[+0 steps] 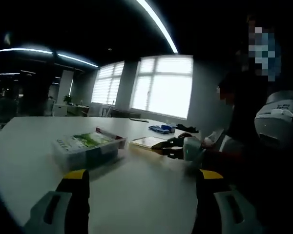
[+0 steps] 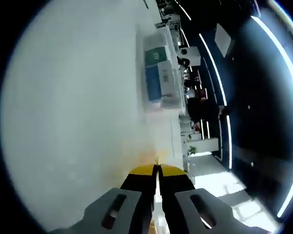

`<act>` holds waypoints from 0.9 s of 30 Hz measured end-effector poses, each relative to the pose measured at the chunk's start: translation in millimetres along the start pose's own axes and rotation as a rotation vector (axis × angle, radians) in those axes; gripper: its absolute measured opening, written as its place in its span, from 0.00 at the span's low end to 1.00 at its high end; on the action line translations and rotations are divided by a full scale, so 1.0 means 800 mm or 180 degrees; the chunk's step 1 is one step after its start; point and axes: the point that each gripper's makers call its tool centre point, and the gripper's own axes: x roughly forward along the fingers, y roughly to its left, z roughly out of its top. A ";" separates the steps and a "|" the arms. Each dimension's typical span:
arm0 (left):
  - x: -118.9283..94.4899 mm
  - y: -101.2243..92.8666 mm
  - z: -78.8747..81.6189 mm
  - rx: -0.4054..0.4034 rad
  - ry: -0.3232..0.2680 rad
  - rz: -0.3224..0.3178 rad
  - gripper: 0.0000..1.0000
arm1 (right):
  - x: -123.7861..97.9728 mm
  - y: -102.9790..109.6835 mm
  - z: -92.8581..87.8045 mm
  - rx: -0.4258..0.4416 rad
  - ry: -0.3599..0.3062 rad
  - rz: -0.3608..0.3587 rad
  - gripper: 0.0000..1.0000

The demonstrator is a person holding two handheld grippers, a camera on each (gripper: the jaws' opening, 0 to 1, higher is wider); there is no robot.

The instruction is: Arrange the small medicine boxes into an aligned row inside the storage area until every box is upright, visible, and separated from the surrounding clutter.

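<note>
Medicine boxes (image 1: 90, 141): lying flat in clear tray (image 1: 63, 152) on bench (image 1: 146, 190), untouched. Left gripper (image 1: 141, 195) spread wide; right gripper (image 2: 156, 178) closed, empty. Next: approach tray.

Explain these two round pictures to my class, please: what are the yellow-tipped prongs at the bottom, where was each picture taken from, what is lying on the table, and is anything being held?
A person holds a hand tool with two jaws in each hand, and a small camera rides on each tool. The prongs are those jaws.

The left gripper view looks across a white table. The left gripper stands open, its yellow tips apart, with nothing between them. Ahead lies a clear plastic tray with boxes lying flat in it. Beyond it, the other gripper reaches in from the right, by a flat pale item I cannot identify.

The right gripper view is rolled sideways. The right gripper has its yellow tips pressed together; no object shows between them. The same tray appears further along the table, with a teal box and a blue box inside.
</note>
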 end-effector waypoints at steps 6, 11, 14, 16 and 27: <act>0.036 -0.005 0.018 0.0338 0.0025 -0.0070 0.84 | -0.025 -0.015 -0.003 0.0250 -0.0194 -0.0085 0.00; 0.081 -0.025 0.034 0.0728 0.0045 -0.0343 0.71 | -0.049 -0.025 -0.010 0.0505 -0.0296 -0.0089 0.00; 0.108 -0.031 0.036 0.0933 0.0075 -0.0412 0.65 | -0.057 -0.030 -0.015 0.0715 -0.0327 -0.0091 0.00; 0.127 -0.030 0.034 0.0997 0.0081 -0.0404 0.65 | -0.062 -0.034 -0.018 0.0741 -0.0354 -0.0103 0.00; 0.246 -0.031 0.022 0.1625 0.0288 -0.0481 0.61 | -0.078 -0.034 -0.024 0.0867 -0.0408 -0.0136 0.00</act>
